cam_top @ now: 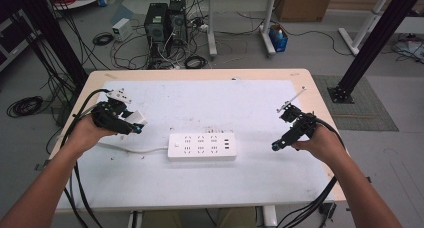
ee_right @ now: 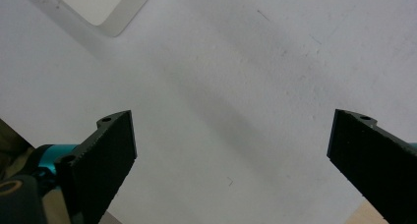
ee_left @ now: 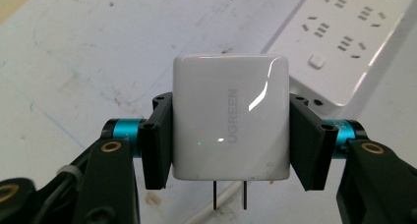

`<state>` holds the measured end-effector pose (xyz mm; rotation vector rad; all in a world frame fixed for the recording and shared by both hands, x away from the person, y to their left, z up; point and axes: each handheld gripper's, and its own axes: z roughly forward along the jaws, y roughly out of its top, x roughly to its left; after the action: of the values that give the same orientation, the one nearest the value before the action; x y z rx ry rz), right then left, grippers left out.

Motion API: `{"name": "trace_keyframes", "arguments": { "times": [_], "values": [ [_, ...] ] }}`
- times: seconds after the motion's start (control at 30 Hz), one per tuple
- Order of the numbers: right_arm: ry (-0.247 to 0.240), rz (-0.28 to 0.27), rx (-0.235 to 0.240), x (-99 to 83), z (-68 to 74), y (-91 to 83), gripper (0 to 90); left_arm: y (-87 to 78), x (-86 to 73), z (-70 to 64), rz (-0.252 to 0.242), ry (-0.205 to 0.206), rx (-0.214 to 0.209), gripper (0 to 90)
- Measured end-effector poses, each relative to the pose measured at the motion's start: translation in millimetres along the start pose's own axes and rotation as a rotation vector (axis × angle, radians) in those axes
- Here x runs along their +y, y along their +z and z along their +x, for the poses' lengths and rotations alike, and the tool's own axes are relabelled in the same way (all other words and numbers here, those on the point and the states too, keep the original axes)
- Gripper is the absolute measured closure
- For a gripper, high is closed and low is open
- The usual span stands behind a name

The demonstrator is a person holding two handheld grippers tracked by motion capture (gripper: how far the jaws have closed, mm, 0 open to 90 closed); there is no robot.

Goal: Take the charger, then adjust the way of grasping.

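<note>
My left gripper has its jaws clamped on the two sides of a white charger, whose two prongs point down toward the camera. From the high view I see that left gripper at the left part of the table, with the charger near its tip, held above the white mat. The strip lies flat near the middle of the mat, to the right of the charger and apart from it; its cord runs off to the left. In the left gripper view the strip sits beyond the charger, upper right. My right gripper hovers right of the strip, near the mat's right edge. Its jaws stand wide apart with nothing between them, over bare mat.
</note>
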<state>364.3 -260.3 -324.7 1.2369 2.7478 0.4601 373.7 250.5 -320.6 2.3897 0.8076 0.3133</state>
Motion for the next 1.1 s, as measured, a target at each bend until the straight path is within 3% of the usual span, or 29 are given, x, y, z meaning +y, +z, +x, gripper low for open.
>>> {"name": "trace_keyframes", "arguments": {
  "times": [0.1, 0.27, 0.37, 0.7, 0.9, 1.1],
  "values": [
    [-0.005, -0.012, 0.0, 0.4, 2.1, -1.6, 3.8, -3.4, 1.9, -5.5, 0.008, 0.027, -0.002, 42.7],
    [-0.004, -0.023, 0.0, 1.7, 4.2, -4.4, 3.8, -9.4, 4.6, -11.5, -0.007, 0.033, -0.005, 42.7],
    [-0.004, -0.021, -0.001, 2.9, 4.2, -3.4, 3.9, -11.3, 6.3, -15.9, 0.006, 0.063, -0.002, 42.7],
    [0.013, -0.046, -0.01, 3.5, 8.2, -5.4, 3.9, -10.3, 10.9, -21.5, 0.012, 0.065, -0.015, 42.7],
    [0.041, -0.074, 0.012, 2.2, 10.8, -7.1, 3.9, -11.6, 15.8, -27.3, 0.007, 0.065, -0.029, 42.7],
    [0.089, -0.109, 0.062, 4.1, 12.5, -8.2, 3.9, -7.6, 22.1, -36.3, -0.006, 0.109, -0.051, 42.7]
  ]
}}
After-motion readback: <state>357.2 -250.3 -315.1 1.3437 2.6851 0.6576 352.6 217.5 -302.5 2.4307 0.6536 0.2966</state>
